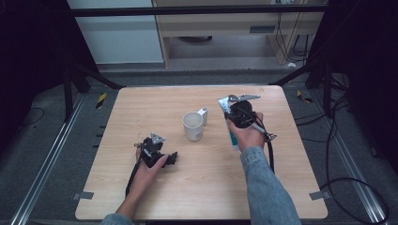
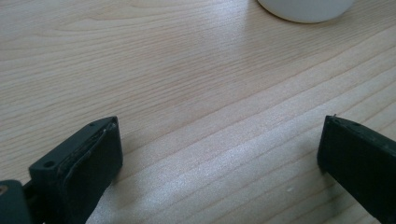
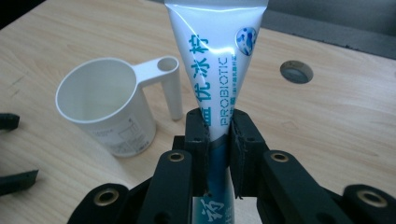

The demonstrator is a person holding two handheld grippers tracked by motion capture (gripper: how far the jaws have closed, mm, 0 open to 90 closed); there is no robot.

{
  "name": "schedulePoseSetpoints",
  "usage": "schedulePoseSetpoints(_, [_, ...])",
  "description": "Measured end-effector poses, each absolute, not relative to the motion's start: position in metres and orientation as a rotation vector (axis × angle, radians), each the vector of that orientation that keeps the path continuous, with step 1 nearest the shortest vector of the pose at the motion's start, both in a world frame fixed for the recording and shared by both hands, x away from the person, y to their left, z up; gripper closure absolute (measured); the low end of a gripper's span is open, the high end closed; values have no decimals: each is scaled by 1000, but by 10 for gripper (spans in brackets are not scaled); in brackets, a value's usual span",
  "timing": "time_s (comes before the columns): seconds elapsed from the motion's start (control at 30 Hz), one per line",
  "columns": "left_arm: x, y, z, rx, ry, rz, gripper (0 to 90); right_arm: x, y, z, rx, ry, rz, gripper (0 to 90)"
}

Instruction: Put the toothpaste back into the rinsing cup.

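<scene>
Item: toothpaste tube (image 3: 219,74), white and blue, pinched between the jaws of the right claw (image 3: 218,140), crimped flat end pointing up and away from the hand. In the high view it hangs above the counter (image 1: 206,187), just right of the cup.

Item: white cup (image 3: 105,105) with a side handle, upright, empty, on the counter.

Item: left claw (image 2: 219,154), jaws spread wide, nothing between them, low over bare wood near the cup.

Step in hand, as judged: tube lifted and carried, likely for the cup. Next move calls for bringing the tube over the rim and lowering it in before release.
</scene>
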State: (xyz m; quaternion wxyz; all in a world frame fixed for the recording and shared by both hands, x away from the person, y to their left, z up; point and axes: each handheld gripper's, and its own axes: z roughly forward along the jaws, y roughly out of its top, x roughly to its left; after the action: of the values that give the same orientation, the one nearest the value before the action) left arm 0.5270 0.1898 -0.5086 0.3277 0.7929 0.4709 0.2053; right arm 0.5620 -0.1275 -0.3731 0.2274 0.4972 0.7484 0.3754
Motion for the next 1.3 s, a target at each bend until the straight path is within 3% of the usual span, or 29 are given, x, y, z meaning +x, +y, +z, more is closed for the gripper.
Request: schedulePoseSetpoints(1.3, [530, 191, -509, 2074, 1235, 540, 0, 551, -96, -339, 1262, 1775, 1262, 793])
